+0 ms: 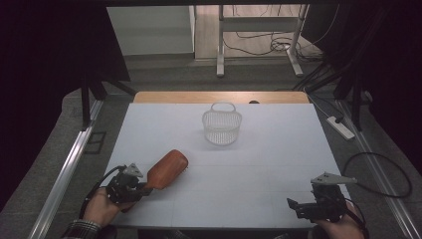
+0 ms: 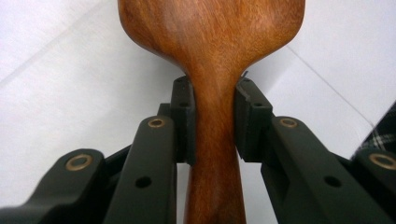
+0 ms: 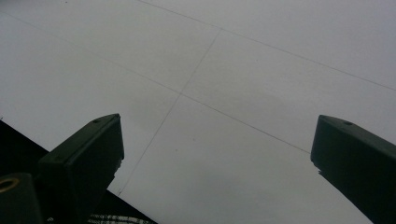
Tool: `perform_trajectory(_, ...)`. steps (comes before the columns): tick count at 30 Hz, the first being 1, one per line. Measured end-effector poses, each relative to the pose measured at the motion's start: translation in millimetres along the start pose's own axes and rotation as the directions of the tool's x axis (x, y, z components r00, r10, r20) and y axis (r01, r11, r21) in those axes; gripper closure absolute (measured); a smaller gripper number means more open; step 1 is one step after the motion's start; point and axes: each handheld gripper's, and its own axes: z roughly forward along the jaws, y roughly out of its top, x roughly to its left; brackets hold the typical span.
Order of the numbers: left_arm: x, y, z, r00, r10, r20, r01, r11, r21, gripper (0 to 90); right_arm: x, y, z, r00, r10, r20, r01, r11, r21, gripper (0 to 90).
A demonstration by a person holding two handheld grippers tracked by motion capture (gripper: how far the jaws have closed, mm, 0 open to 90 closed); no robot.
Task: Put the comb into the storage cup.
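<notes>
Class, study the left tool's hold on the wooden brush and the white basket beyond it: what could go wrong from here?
1. The left tool pinches the brown wooden hairbrush only at its narrow neck, so the heavy head may swing or slip.
2. The small white mesh basket looks light, and a brush lowered off-centre might tip it.

High view overlooking table [image 1: 268,149], tool views close, seemingly sharing its surface

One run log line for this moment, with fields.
left gripper: shut on brush handle | right gripper: open, holds nothing | basket: upright, apart from brush
</notes>
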Motion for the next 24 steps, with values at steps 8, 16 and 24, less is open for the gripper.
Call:
perform_trajectory(8, -4.2, 3.6, -5.9, 1.0000, -0.007, -0.003, 0.007, 0.9975, -0.070, 72.3, -0.1, 0.0, 0.1, 1.0000, 0.000, 0.000, 0.000, 1.000, 0.001, 2.9)
perform_trajectory(16, -7.1, 6.4, -11.9, 0.9997, -0.020, 0.012, 0.022, 0.9911, -0.132, 72.3, 0.0, 0.0, 0.0, 1.0000, -0.001, 0.000, 0.001, 1.000, 0.001, 2.9)
perform_trajectory(24, -11.0, 9.6, -18.5, 0.9992, -0.033, 0.025, 0.037, 0.9781, -0.205, 72.3, 0.1, 0.0, -0.1, 1.0000, -0.001, 0.000, 0.001, 1.000, -0.001, 2.8)
